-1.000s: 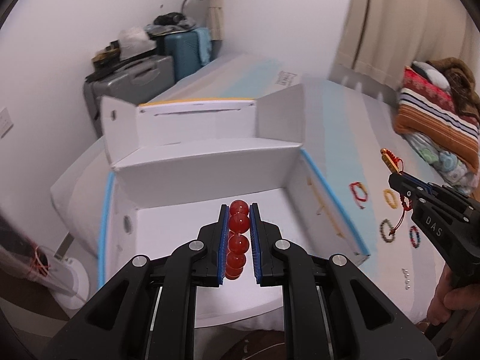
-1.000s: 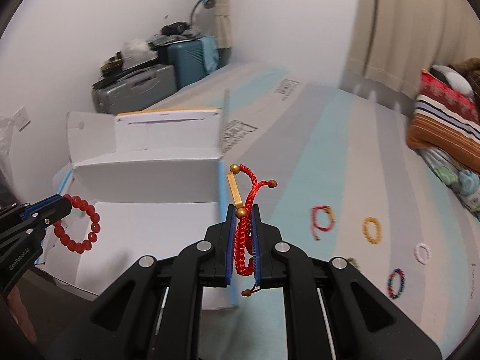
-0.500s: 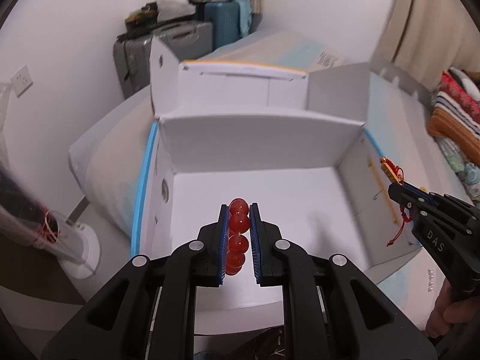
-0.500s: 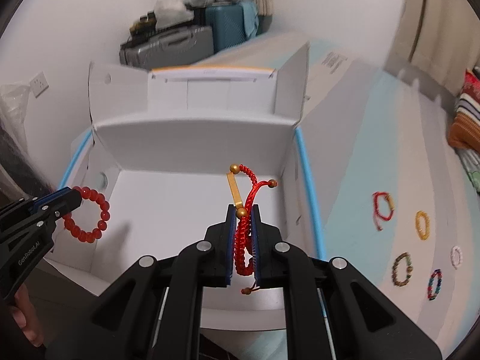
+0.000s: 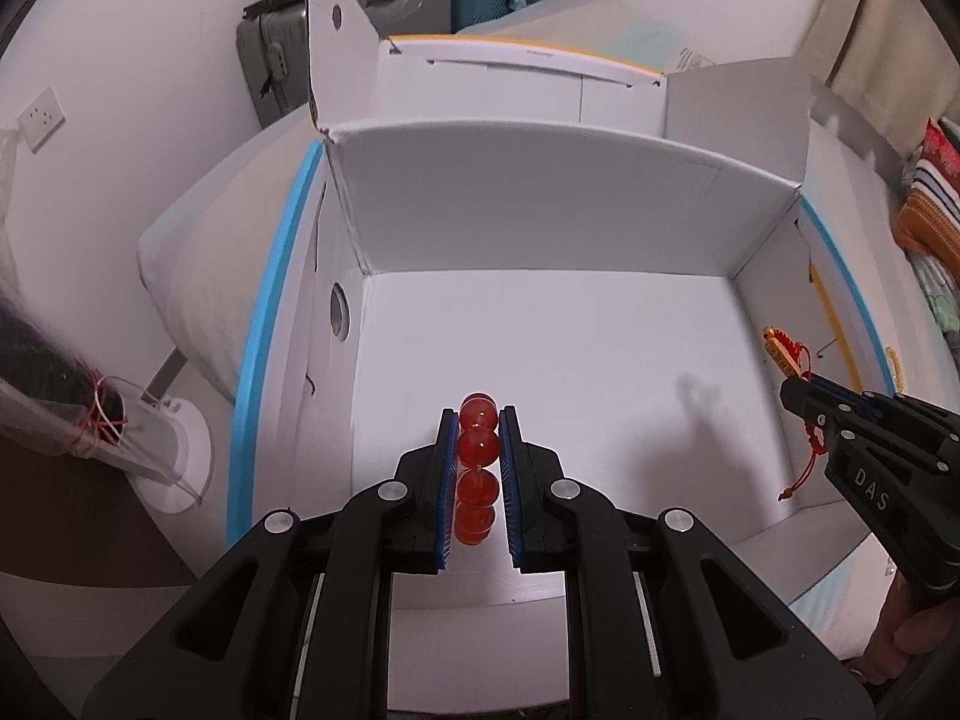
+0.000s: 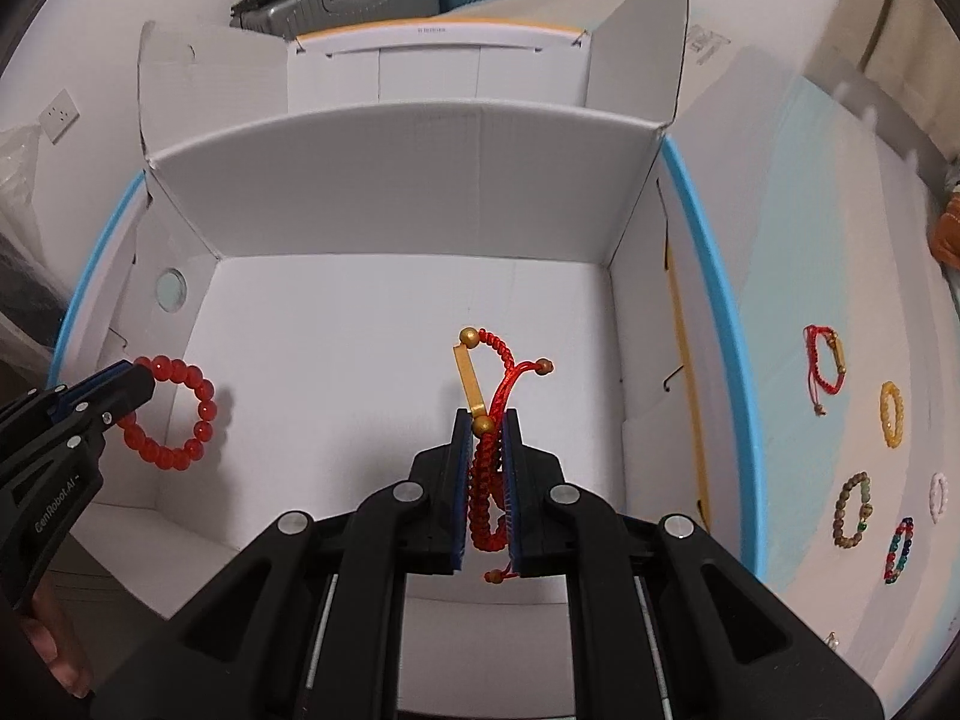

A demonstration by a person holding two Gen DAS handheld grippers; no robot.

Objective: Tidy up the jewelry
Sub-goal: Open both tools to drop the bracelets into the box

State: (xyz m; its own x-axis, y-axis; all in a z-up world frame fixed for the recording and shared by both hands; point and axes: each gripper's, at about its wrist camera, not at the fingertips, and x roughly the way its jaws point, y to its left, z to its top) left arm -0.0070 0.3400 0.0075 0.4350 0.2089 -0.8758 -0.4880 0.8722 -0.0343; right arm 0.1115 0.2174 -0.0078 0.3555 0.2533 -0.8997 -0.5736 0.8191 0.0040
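Two hand-held grippers hang over an open white cardboard box [image 6: 384, 192] that sits on a bed [image 6: 798, 252]; the left gripper [image 5: 478, 420] has its fingers [image 5: 447, 480] clamped on a red bead bracelet [image 5: 478, 450], the beads stacked edge-on between the blue pads in its own view; from the right wrist view the same bracelet [image 6: 174, 414] shows as a full ring dangling from the left gripper [image 6: 135, 378] near the box's left wall, above the white floor of the box; the right gripper [image 6: 486, 426] has its fingers [image 6: 459, 480] pressed together on a red braided cord bracelet [image 6: 489, 414] with a gold bar and gold beads, the bar standing up past the fingertips and a knotted tail hanging below; in the left wrist view that cord bracelet [image 5: 786, 354] juts from the right gripper [image 5: 798, 387] beside the box's right wall; both bracelets are held within the box's opening, and whether either touches the floor cannot be told; on the bed to the right of the box lie a second red cord bracelet [image 6: 828, 366], a yellow bead bracelet [image 6: 891, 414], a brown bead bracelet [image 6: 855, 510], a white bead bracelet [image 6: 938, 492] and a multicoloured bead bracelet [image 6: 898, 549], all apart from one another; a grey suitcase [image 5: 282, 66] stands against the wall behind the box.
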